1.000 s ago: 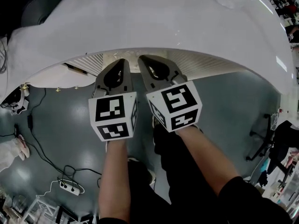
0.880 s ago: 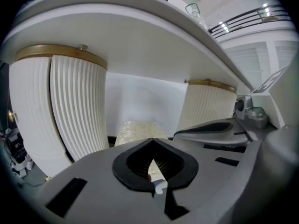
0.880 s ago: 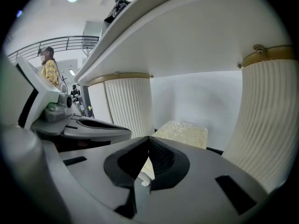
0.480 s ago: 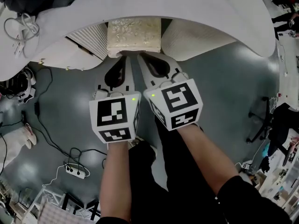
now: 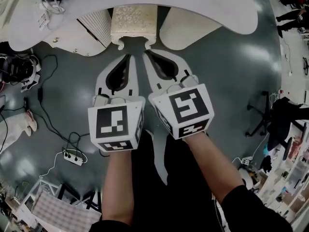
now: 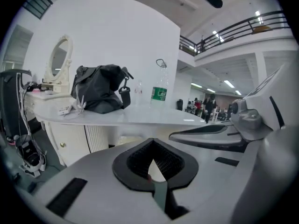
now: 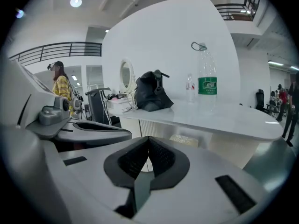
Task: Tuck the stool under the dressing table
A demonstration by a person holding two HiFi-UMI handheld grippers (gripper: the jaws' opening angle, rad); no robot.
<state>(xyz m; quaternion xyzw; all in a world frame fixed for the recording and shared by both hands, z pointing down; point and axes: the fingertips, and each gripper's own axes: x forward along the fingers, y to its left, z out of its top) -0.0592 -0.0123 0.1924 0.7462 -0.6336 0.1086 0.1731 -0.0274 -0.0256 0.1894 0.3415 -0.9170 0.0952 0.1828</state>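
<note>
Cream-cushioned stool (image 5: pixel 134 22) sits between the two white pedestals of the desk (image 5: pixel 203 4), its far part under the desk's front edge and its near end showing. The left claw (image 5: pixel 127 61) and right claw (image 5: pixel 147 57) are both closed and empty, side by side, apart from the stool.

Dressing table (image 5: pixel 203 4), black bag (image 6: pixel 98 93) and bottle (image 6: pixel 160 88) on top

We found the stool (image 5: pixel 133 24) partly under the table (image 5: pixel 207 4), between its cabinets (image 5: pixel 186 29); a bag (image 6: pixel 99 94) and bottle (image 6: pixel 160 87) stood on top.
</note>
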